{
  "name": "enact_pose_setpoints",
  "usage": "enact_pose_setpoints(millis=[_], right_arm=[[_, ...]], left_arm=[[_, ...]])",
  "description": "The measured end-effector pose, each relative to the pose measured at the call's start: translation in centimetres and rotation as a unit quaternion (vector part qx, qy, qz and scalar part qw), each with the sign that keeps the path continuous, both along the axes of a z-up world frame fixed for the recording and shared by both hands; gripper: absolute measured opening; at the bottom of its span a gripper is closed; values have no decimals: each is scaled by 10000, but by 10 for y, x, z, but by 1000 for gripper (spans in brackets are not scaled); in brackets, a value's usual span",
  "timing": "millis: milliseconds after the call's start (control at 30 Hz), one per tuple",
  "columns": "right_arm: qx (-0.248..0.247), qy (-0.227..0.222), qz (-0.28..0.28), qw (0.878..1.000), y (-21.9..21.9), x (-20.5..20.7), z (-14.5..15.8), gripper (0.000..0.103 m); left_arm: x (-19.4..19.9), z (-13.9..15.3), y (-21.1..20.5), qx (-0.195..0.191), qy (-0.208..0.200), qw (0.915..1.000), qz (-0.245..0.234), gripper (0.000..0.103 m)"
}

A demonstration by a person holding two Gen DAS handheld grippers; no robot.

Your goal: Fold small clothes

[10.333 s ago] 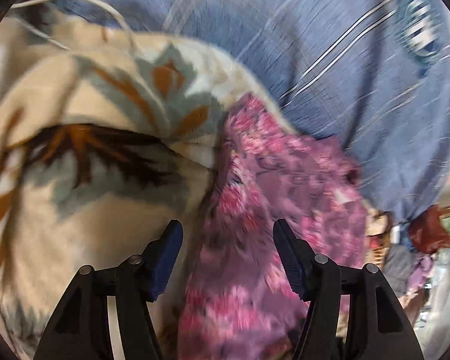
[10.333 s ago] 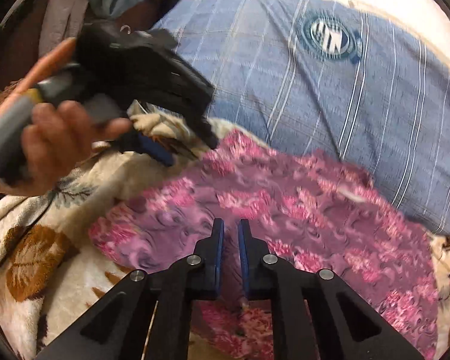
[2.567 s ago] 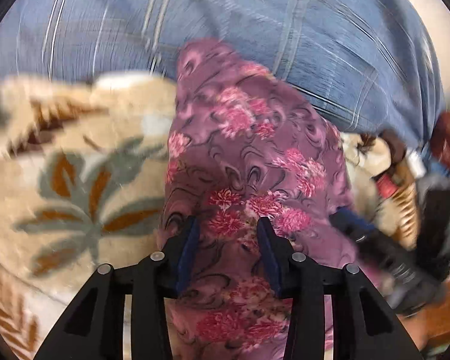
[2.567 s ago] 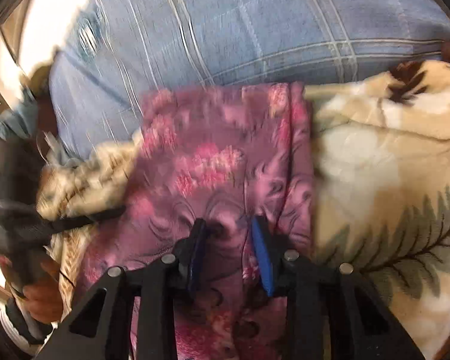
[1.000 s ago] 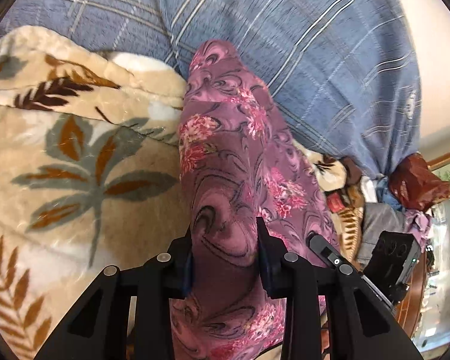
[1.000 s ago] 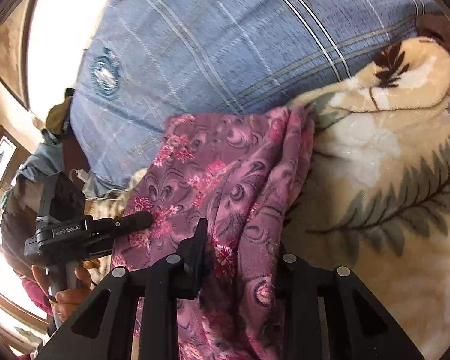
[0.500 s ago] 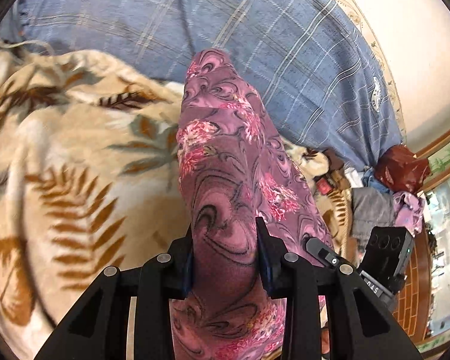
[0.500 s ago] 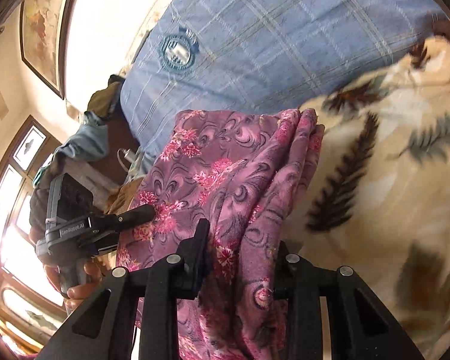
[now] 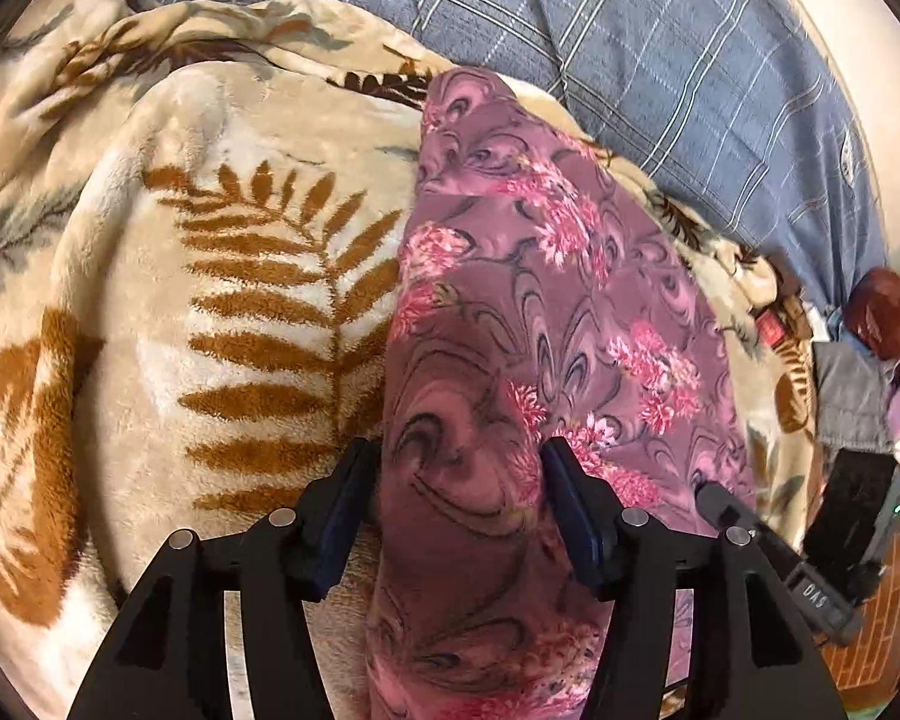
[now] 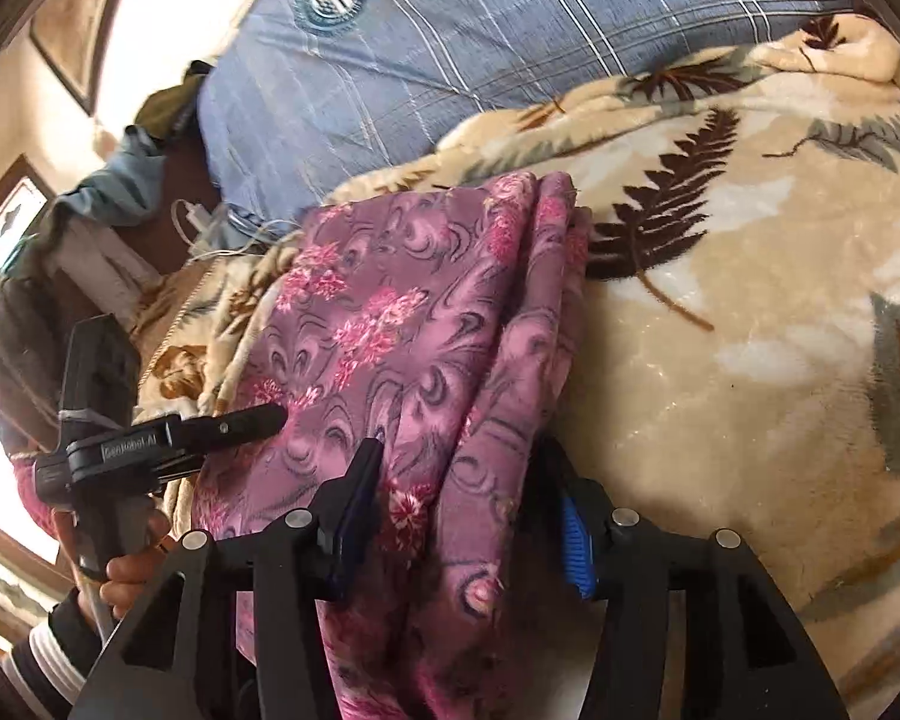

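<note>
**Ana:** Fingers on both grippers are spreading right now. On the left gripper (image 9: 459, 504) the blue pads (image 9: 570, 504) stand off either side of the purple floral garment (image 9: 546, 300), cloth between them but no longer pinched. Same on the right gripper (image 10: 462, 510): jaws opening, the bunched fold of the garment running between them, not squeezed.

**Ben:** So where does the garment sit?

**Ana:** Folded into a long narrow strip, lying across the cream leaf-print blanket (image 9: 210, 300) on the bed, its far end near the blue checked pillow (image 9: 660, 60). In the right wrist view the left hand (image 10: 126, 576) shows low at the left, holding its gripper with the tip at the strip's edge.

**Ben:** Then this looks like the release after laying it down. How to do it cleanly?

**Ana:** My judgement: let the jaws open fully before backing out, so no pad drags a layer along. The edge by the right gripper is stacked in several loose folds; those would slip first. Draw both grippers straight back along the strip, not sideways. The plush blanket is soft and uneven, so a light pat afterwards may help.
</note>
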State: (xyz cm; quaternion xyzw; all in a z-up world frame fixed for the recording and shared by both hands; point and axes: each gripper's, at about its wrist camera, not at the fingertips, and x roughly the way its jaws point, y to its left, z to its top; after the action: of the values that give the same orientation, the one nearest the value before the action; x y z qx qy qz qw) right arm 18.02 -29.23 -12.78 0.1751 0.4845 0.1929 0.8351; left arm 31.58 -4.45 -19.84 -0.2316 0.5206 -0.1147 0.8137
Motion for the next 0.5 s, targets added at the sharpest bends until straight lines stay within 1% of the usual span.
enact_pose_setpoints(millis=[133, 300, 467, 500], right_arm=[[359, -141, -162, 9991, -7, -6, -5, 57], [272, -373, -159, 9988, -2, -12, -4, 60], [281, -490, -227, 9981, -1, -17, -3, 62], [274, -506, -222, 9981, 0, -17, -3, 65]], left_arm=[[-10, 5, 0, 229, -108, 9997, 10, 60], [-22, 8, 4, 131, -66, 9998, 153, 60], [-11, 4, 1, 111, 16, 9997, 198, 60], [-8, 4, 1, 92, 28, 9997, 211, 60]])
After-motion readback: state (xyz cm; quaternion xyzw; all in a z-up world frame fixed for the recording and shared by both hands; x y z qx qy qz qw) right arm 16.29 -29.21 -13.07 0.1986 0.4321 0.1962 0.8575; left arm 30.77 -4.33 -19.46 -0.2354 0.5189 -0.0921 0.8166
